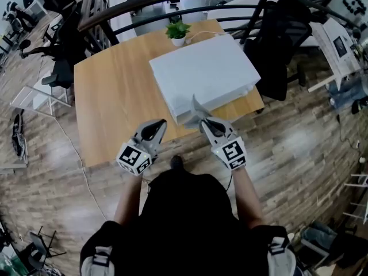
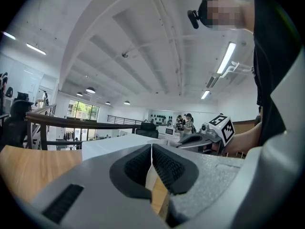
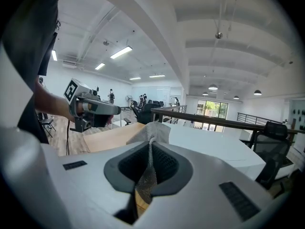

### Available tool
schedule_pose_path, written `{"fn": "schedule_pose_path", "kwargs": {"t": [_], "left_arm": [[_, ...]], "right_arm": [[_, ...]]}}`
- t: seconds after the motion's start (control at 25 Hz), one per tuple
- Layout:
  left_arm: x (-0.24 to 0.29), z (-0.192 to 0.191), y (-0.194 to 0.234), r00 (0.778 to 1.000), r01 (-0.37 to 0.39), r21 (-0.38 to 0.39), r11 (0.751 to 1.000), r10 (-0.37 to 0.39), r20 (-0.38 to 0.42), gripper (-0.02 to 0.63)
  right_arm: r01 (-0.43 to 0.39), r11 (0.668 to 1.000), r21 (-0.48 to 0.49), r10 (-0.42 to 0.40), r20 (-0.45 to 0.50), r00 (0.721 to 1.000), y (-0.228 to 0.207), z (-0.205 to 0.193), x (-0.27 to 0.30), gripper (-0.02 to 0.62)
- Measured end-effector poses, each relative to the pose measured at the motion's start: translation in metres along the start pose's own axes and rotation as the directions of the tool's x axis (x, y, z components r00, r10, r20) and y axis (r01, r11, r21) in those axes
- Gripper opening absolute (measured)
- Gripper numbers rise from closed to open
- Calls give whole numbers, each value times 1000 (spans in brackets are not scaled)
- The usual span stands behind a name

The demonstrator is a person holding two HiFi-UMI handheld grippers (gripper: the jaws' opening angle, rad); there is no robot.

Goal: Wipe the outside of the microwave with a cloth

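**Q:** What does the head view show?

**A:** A white microwave (image 1: 204,73) sits on the right half of a wooden counter (image 1: 109,96), reaching its near edge. A small potted plant (image 1: 177,31) stands just beyond it, and a black office chair (image 1: 282,45) is at the counter's far right. The person holds both tools over the counter's near edge. The left claw (image 1: 161,122) is near the microwave's near left corner. The right claw (image 1: 203,121) points at the microwave's near edge, with a grey cloth (image 1: 196,107) sticking up from its tip. I cannot tell whether the cloth touches the microwave.

**Q:** And the left gripper view?

**A:** The left claw's dark ribbed pads (image 2: 164,165) are pressed together with nothing between them. The microwave is just ahead, and the right claw is off to the right.

**Q:** The right gripper view?

**A:** The right claw is clamped on the mesh-textured cloth, which bunches above the tips. The microwave's white top stretches ahead to the right.
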State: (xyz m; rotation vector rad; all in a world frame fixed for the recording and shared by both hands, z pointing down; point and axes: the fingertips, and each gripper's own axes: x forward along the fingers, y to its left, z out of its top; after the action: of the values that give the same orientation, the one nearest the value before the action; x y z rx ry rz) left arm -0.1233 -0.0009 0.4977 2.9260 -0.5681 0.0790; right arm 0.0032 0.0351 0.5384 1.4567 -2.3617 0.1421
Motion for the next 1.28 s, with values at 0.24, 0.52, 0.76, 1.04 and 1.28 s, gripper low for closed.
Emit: {"fn": "schedule_pose_path", "kwargs": {"t": [0.24, 0.52, 0.76, 1.04, 1.28], "left_arm": [[-2, 3, 39, 1000, -2, -11, 1000, 2, -8, 9], [-10, 0, 69, 1000, 7, -17, 1000, -8, -16, 9], [-13, -3, 77, 1000, 11, -24, 1000, -11, -12, 9], [-13, -8, 80, 999, 9, -37, 999, -10, -34, 9], [0, -8, 76, 999, -8, -33, 999, 7, -45, 9]], "right_arm": [[-19, 1000, 13, 20, -32, 999, -2, 8, 46, 14], [-18, 1000, 2, 18, -156, 988, 2, -2, 89, 12], [-15, 999, 35, 23, -235, 972, 3, -16, 104, 12], [-34, 998, 51, 47, -284, 958, 2, -18, 113, 12], [-69, 996, 55, 81, -254, 964, 0, -18, 113, 12]]}}
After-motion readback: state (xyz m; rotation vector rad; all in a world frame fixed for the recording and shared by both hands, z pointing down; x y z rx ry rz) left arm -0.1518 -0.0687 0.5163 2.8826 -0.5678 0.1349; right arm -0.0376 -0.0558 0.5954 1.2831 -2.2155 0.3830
